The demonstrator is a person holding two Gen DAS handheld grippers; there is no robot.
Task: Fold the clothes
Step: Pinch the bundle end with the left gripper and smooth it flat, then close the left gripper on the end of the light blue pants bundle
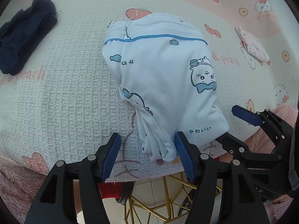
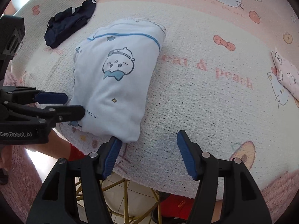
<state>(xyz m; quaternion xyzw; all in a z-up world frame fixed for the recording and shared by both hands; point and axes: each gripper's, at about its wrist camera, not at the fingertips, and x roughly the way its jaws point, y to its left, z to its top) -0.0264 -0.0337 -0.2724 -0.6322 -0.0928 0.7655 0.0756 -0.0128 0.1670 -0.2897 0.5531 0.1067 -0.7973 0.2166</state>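
While both grippers hover at the near edge of the table, neither holds anything. The left gripper (image 1: pixel 147 155) has its jaws spread wide; its right pad (image 1: pixel 184 156) touches the near end of the folded garment (image 1: pixel 164 78), and the left pad rests over bare cloth. From the right wrist view the same gripper (image 2: pixel 74 104) comes in from the left, one finger against the garment's near-left corner, though whether it presses or merely brushes cannot be told. The right gripper (image 2: pixel 149 155) is also wide open, its left pad (image 2: pixel 112 155) just beside the garment's near corner, its right pad over the cloth, well clear of fabric.

The garment is pale blue with a cartoon print and a blue piping line, folded into a thick packet lying in the middle of the tablecloth (image 2: pixel 186 102). Its under layers are hidden; only bunched edges show at the near end. The cloth is a pink and cream waffle weave with cat and peach prints, its far side cut off by the lens rim.

Farther left lies a crumpled navy garment (image 1: pixel 26 41), its shape hard to read. At the right a small pink printed piece (image 1: pixel 254 46) lies partly cut off in the right view. Below the table edge, gold wire legs (image 1: pixel 149 205) and something red show, mostly blocked by the grippers.
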